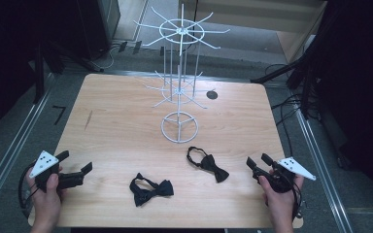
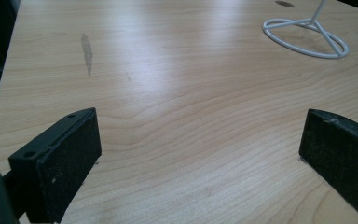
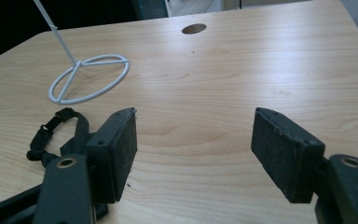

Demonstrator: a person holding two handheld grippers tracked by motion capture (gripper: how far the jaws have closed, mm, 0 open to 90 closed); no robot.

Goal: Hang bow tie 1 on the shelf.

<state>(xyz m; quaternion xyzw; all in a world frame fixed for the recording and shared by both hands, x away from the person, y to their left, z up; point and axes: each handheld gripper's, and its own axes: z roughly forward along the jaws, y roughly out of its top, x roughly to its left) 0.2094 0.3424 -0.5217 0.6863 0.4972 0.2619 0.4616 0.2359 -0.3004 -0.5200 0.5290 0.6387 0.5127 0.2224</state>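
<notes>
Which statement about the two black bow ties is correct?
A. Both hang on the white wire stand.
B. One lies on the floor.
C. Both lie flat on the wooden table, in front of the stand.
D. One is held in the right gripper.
C: in the high view the left bow tie and the right bow tie both lie on the table, nearer the person than the stand.

No readable text, label or number anywhere.

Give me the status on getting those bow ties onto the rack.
Done: nothing; the white wire rack is bare. In hand: nothing; the left tongs and right tongs are both open and empty. Left: both ties, the right bow tie near the right tongs and the middle bow tie on the table.
</notes>
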